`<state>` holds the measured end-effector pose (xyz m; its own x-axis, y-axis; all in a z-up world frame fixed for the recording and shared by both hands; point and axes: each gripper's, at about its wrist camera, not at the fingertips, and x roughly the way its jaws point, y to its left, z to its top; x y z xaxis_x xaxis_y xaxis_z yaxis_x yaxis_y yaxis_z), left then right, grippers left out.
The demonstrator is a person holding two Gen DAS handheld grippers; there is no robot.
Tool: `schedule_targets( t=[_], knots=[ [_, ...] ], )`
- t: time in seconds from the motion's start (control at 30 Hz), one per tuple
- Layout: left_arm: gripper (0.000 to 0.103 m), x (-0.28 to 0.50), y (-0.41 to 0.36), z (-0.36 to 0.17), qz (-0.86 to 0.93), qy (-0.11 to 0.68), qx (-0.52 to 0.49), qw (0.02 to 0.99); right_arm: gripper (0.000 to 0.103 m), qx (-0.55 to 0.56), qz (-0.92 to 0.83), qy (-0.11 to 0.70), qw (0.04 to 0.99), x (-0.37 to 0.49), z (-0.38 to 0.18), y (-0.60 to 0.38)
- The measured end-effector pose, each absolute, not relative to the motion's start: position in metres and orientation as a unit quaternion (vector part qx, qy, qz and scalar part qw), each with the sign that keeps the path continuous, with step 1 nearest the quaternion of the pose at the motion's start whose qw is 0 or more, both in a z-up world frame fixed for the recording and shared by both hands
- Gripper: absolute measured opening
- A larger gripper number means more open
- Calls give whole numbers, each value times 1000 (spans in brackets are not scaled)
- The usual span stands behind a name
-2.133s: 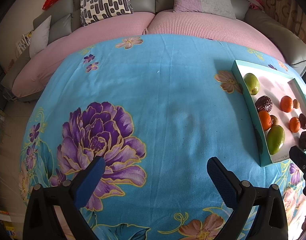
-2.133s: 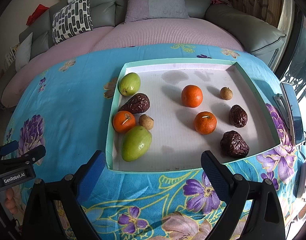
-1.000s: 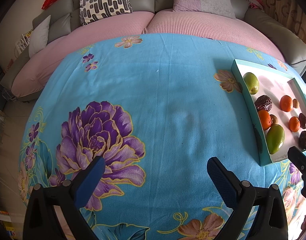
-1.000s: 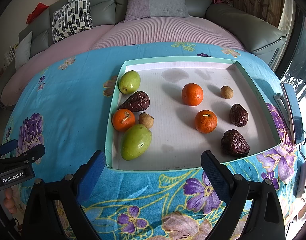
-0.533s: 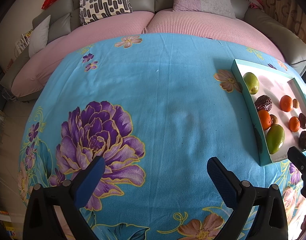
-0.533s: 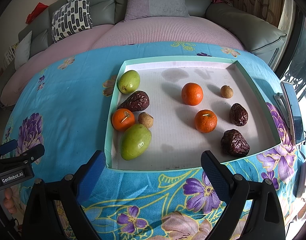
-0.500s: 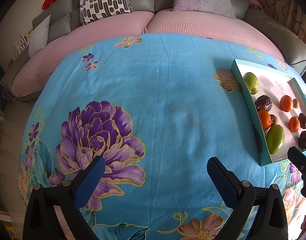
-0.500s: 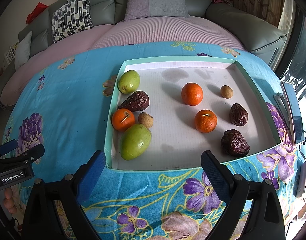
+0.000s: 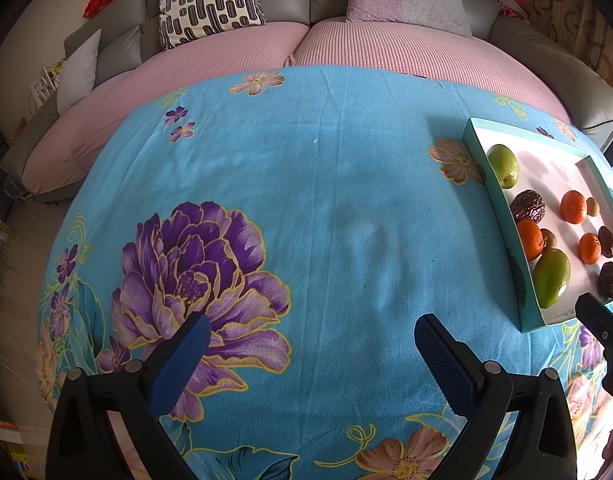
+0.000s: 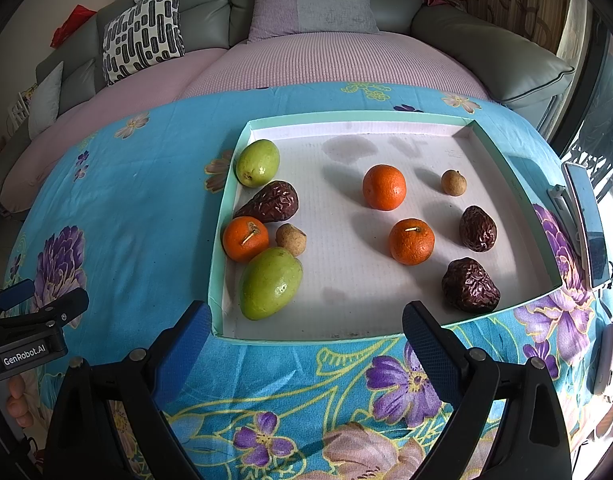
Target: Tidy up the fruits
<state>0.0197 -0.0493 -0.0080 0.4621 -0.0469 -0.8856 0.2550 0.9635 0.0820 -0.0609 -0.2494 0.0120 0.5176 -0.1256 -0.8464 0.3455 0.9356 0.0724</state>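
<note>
A shallow mint-green tray with a white floor is seen on a table covered by a blue floral cloth.

Nine pieces of fruit are held in it. Along the left wall, from far to near, a small green mango is laid with its long axis running from near-left to far-right. A wrinkled dark date is pointed with its narrow end toward the left wall. Next come an orange with its stem turned up, a small tan longan just beside it, and a large green mango whose long axis is tilted from near-left to far-right, its near end close to the tray's front wall.

On the right half a second orange, a third orange with its stem up, a second longan, and two more dates are set well apart from one another.

The right gripper is held just before the tray's near wall, jaws spread wide and empty. The left gripper is held over bare cloth, well left of the tray, jaws likewise spread and empty. "GenRobot.AI" can be read on the left gripper's body in the right wrist view.

A phone is laid on the cloth beside the tray's right wall.
</note>
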Motion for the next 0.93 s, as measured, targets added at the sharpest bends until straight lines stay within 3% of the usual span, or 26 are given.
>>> schedule_targets(
  t=[0.93],
  knots=[
    [103, 19, -50, -6, -91, 509, 103, 849, 97, 117, -138, 473, 862, -62, 10, -251]
  ],
)
